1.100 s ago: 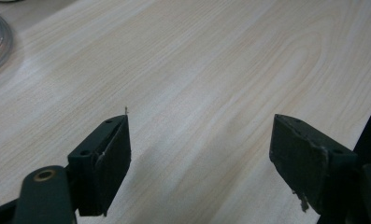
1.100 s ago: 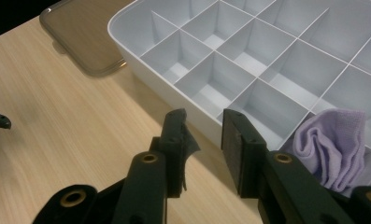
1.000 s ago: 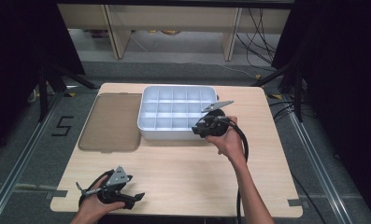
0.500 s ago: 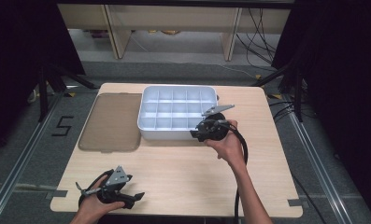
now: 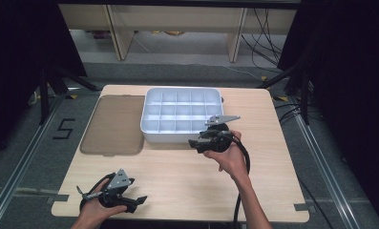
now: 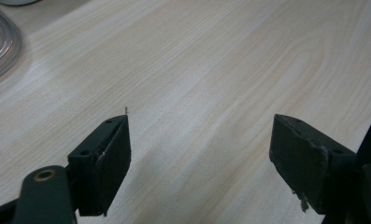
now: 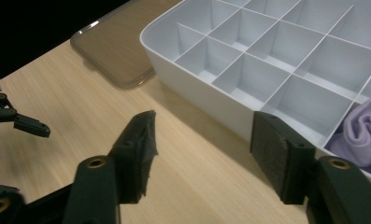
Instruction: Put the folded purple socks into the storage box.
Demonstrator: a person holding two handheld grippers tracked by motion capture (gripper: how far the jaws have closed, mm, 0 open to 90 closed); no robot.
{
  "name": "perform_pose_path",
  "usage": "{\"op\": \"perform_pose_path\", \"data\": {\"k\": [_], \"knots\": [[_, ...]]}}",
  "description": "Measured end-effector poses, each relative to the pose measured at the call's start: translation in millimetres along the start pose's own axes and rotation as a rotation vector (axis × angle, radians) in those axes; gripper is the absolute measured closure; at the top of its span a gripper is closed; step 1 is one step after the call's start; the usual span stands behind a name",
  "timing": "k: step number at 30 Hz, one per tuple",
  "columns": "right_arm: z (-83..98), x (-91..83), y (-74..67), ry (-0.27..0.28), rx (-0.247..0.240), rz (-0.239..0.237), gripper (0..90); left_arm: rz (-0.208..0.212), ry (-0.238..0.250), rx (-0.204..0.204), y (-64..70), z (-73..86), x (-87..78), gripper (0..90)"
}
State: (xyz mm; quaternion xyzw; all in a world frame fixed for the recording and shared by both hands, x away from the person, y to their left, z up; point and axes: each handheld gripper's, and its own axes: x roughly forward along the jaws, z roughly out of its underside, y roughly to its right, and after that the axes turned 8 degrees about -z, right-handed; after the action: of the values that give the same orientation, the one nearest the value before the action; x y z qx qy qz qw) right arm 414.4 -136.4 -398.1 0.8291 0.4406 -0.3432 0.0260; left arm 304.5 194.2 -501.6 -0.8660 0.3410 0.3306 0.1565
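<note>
Right gripper view: right tongs (image 7: 199,156), jaws just widened and empty, sit beside the white tray (image 7: 197,86), a lilac cloth (image 7: 360,133) lying in its near-right compartment. Back away level, clearing the rim. Left tongs (image 6: 199,158) rest open over bare counter (image 6: 211,70).

We see a white compartment box (image 5: 181,114), a lilac cloth (image 7: 360,133) inside it, a smoky-brown translucent lid (image 5: 113,125), black jaws and a pale wood-grain desk (image 5: 187,181).
</note>
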Motion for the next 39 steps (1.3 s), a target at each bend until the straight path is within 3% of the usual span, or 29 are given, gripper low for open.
{"op": "perform_pose_path", "data": {"k": [1,4,7,9,10,13,14,15,16,18,19,20,21,26,27,29,31,32,34,39], "knots": [[0.7,0.3,-0.2,-0.004,-0.013,0.004,37.3,-0.007,-0.010,0.021,-1.4,-0.2,-0.5,20.4],[2.8,2.6,-2.1,0.023,-0.012,-0.007,33.6,0.004,-0.013,0.003,0.8,0.1,0.1,20.4],[3.3,3.0,-2.5,0.026,-0.027,-0.007,30.8,0.001,-0.011,0.020,-1.2,-0.3,0.0,20.4],[4.8,4.2,-5.8,0.028,0.000,-0.016,29.1,0.002,-0.013,0.030,-2.8,-0.6,-1.0,20.4],[5.0,3.7,-4.4,0.030,-0.020,-0.003,28.4,0.003,-0.008,0.001,-1.5,-0.2,-0.5,20.4],[7.1,3.8,-7.0,0.038,0.004,-0.015,26.8,0.005,-0.008,0.003,-1.7,-0.3,-0.8,20.4],[7.4,2.9,-5.6,0.031,-0.025,-0.009,26.1,0.002,-0.006,0.002,-1.5,-0.2,-0.8,20.4],[8.5,2.5,-8.4,0.022,0.007,-0.005,25.2,0.000,-0.004,0.019,-2.2,-0.5,-1.2,20.4],[9.4,3.4,-6.5,0.034,-0.015,-0.010,24.4,0.000,-0.004,0.014,-2.0,-0.4,-1.4,20.4],[11.9,2.8,-8.1,0.020,0.003,-0.006,23.6,0.001,-0.004,0.014,-2.1,-0.4,-1.5,20.4],[13.2,2.7,-6.7,0.018,-0.017,0.000,23.2,0.001,-0.004,0.014,-2.1,-0.4,-1.7,20.4],[14.3,2.8,-8.2,0.006,-0.007,-0.004,22.1,0.004,-0.003,-0.002,-1.7,0.0,-1.4,20.4],[15.5,3.4,-8.2,0.010,-0.012,-0.006,21.8,0.000,-0.001,0.020,-2.9,-0.5,-2.0,20.4],[21.8,3.6,-12.0,0.000,-0.019,-0.008,21.7,-0.009,0.000,-0.004,-1.2,0.0,-1.9,20.4],[23.5,4.6,-12.5,0.003,-0.037,-0.015,21.6,-0.003,0.003,-0.001,-0.9,-0.1,-2.1,20.4],[26.3,3.7,-18.1,-0.014,-0.007,-0.014,21.2,-0.001,0.003,0.011,-1.3,-0.4,-2.5,20.4],[28.4,5.0,-17.7,-0.002,-0.042,-0.019,20.9,-0.001,0.004,0.011,-1.3,-0.3,-2.5,20.4],[29.3,4.5,-20.2,-0.003,-0.025,-0.027,20.8,-0.001,0.004,0.013,-1.3,-0.4,-2.6,20.4],[31.3,3.7,-21.5,-0.006,-0.050,-0.013,20.5,-0.003,0.008,0.010,-1.3,-0.5,-2.5,20.4],[36.6,4.3,-25.6,-0.003,-0.056,-0.037,19.7,-0.003,0.012,0.012,-0.9,-0.6,-2.6,20.4]]}}
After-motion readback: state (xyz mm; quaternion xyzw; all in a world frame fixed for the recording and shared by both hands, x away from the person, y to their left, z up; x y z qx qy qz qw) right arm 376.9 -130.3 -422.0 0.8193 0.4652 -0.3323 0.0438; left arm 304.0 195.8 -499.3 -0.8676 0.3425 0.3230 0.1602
